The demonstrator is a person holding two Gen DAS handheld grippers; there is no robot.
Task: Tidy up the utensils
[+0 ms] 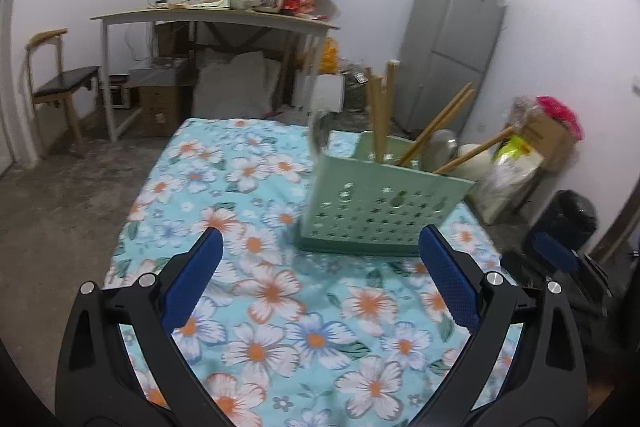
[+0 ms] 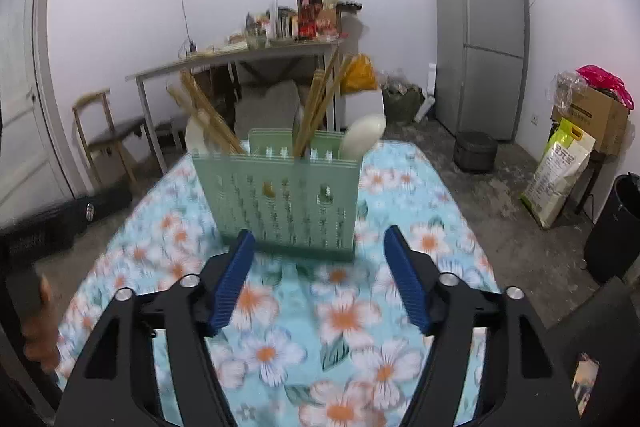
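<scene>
A pale green perforated utensil basket stands on the floral tablecloth, holding wooden chopsticks, a metal spoon and a white ladle. My left gripper is open just short of the basket, nothing between its blue pads. In the right wrist view the same basket stands straight ahead with chopsticks and a white spoon sticking up. My right gripper is open right in front of the basket's base, its jaws empty.
Beyond the table stand a cluttered desk, a wooden chair, a grey fridge, a black bin, boxes and a rice bag. A hand shows at the left edge of the right wrist view.
</scene>
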